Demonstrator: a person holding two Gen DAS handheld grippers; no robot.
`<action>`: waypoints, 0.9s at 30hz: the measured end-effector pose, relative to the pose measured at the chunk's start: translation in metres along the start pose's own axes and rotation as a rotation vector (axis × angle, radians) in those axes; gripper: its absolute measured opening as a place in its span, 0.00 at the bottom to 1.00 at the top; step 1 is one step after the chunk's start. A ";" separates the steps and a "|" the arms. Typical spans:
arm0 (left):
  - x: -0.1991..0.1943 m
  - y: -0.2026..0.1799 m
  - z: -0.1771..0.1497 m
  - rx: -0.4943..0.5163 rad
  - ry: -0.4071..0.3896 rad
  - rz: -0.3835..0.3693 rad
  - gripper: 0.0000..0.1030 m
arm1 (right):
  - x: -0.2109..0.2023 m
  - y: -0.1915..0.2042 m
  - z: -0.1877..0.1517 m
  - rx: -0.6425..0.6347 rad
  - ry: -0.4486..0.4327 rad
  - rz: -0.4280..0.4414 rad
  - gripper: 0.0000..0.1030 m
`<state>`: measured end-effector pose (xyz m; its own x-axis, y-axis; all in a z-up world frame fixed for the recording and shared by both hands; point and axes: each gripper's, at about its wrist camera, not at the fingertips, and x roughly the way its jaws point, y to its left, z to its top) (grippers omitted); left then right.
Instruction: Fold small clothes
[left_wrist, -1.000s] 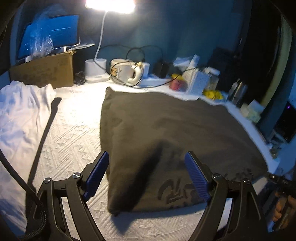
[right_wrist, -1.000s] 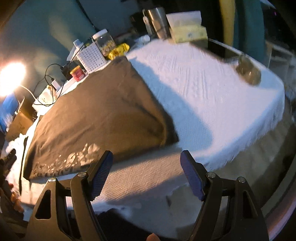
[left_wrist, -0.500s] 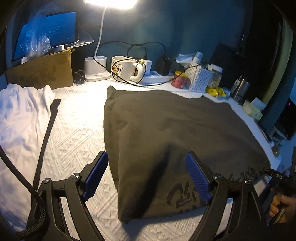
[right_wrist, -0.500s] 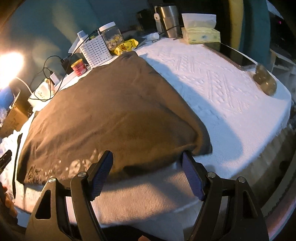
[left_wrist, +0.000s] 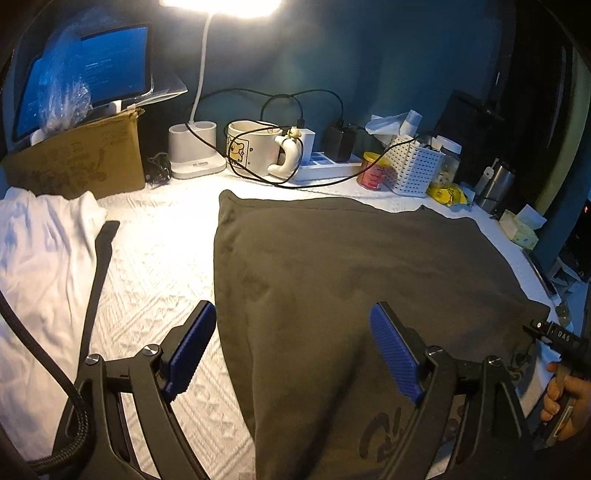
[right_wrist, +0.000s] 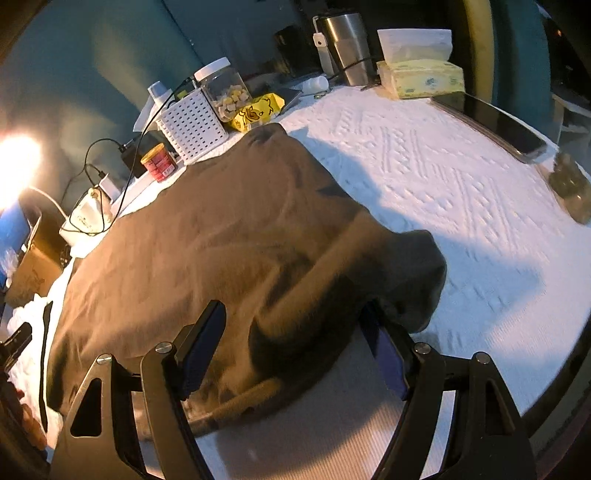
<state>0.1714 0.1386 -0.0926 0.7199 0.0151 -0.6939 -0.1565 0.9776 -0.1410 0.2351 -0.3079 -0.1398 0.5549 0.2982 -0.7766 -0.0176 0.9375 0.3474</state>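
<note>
While dark shirt (left_wrist: 362, 273) lies flat on white textured cloth (left_wrist: 155, 266), left gripper (left_wrist: 291, 354) hangs spread over its left edge; right gripper (right_wrist: 291, 350), spread, straddles lifted corner.

black gripper body (left_wrist: 561, 338), right of dark olive folded shirt (left_wrist: 351, 280): white letters "DAS" | shirt's near-edge dark print (left_wrist: 380, 435): unreadable | brown cardboard box (left_wrist: 77, 158), far left of shirt: faint print, unreadable

Teal wall (left_wrist: 388, 55) at 12 o'clock; lit lamp (left_wrist: 221, 3) at 11; monitor (left_wrist: 88, 74) at 10; white textured table cover (right_wrist: 443, 177) below.
</note>
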 end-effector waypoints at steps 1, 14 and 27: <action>0.002 -0.001 0.002 0.011 -0.007 0.011 0.83 | 0.002 0.000 0.003 0.003 -0.003 0.001 0.76; 0.014 -0.028 0.015 0.222 -0.088 0.132 0.83 | 0.035 0.006 0.037 0.048 -0.030 0.010 0.76; 0.019 -0.038 0.012 0.234 -0.115 0.206 0.83 | 0.057 0.014 0.057 0.028 -0.035 -0.032 0.45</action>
<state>0.1991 0.1044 -0.0916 0.7631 0.2281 -0.6046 -0.1567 0.9730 0.1694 0.3136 -0.2884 -0.1492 0.5839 0.2614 -0.7686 0.0239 0.9408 0.3381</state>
